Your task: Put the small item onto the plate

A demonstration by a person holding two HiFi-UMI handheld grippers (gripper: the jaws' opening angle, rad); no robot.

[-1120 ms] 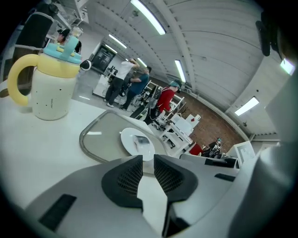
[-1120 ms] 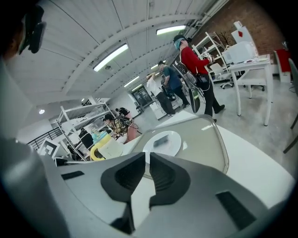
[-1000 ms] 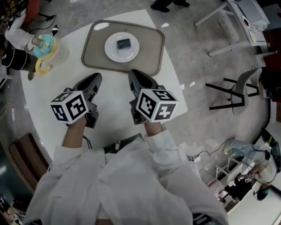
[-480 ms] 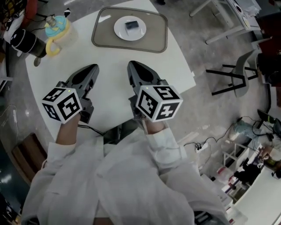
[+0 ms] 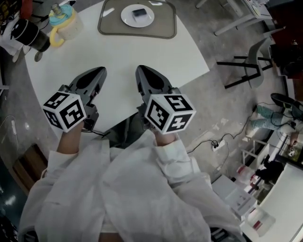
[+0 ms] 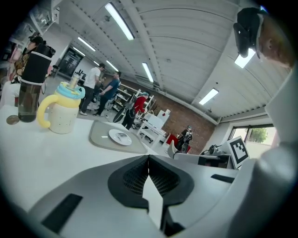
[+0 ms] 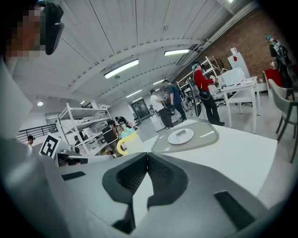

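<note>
Well, I hold my left gripper (image 5: 98, 72) and right gripper (image 5: 141, 71) clenched and empty above the white table (image 5: 142, 52). At its far edge, the small dark item (image 5: 138, 12) lies on the white plate (image 5: 129, 19) inside a grey tray (image 5: 110, 27); grey workshop floor (image 5: 227, 118) surrounds the table.

Small item (image 5: 138, 12) on plate (image 5: 127, 18), plate on tray (image 5: 110, 26), table (image 5: 142, 52) far end

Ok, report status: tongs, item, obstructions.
Both shut, empty: left tongs, right tongs, by table edge. Task's small dark item sits on white plate, on tray. Only sippy cup off left; nothing in the way.
</note>
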